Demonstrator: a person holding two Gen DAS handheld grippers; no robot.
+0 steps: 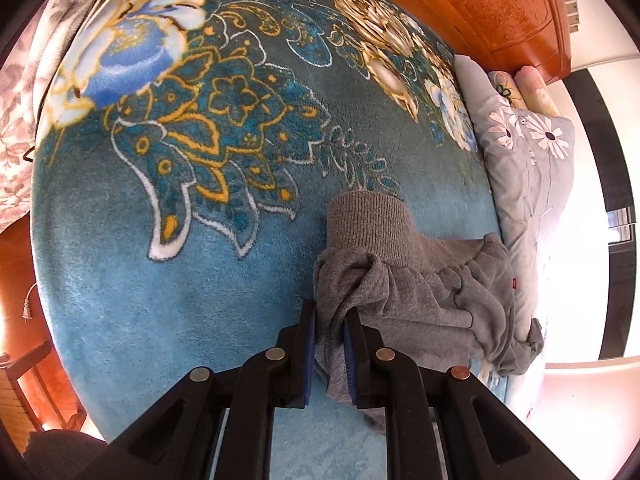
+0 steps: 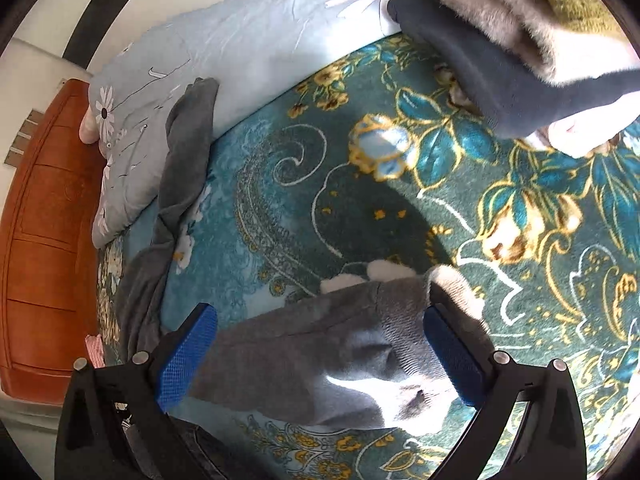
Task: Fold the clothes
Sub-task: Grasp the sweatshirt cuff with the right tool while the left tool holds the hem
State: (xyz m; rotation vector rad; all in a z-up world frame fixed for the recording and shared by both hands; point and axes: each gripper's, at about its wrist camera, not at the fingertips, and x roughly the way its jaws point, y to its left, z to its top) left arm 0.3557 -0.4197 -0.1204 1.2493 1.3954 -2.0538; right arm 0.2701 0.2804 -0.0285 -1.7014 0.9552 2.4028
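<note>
The left hand-held gripper (image 1: 330, 320) is pinching a bunched fold of the grey sweatpants (image 1: 420, 296) between nearly closed jaws, while the right hand-held gripper (image 2: 320, 336) is standing wide over a ribbed cuff of the same grey sweatpants (image 2: 320, 356), its blue pads (image 2: 186, 356) lying apart from the cloth. The garment is lying crumpled on the teal floral blanket (image 1: 180, 280) covering the bed, trailing toward a grey daisy-print pillow (image 1: 528, 152), with a wooden headboard (image 1: 500, 12) rising beyond it.
</note>
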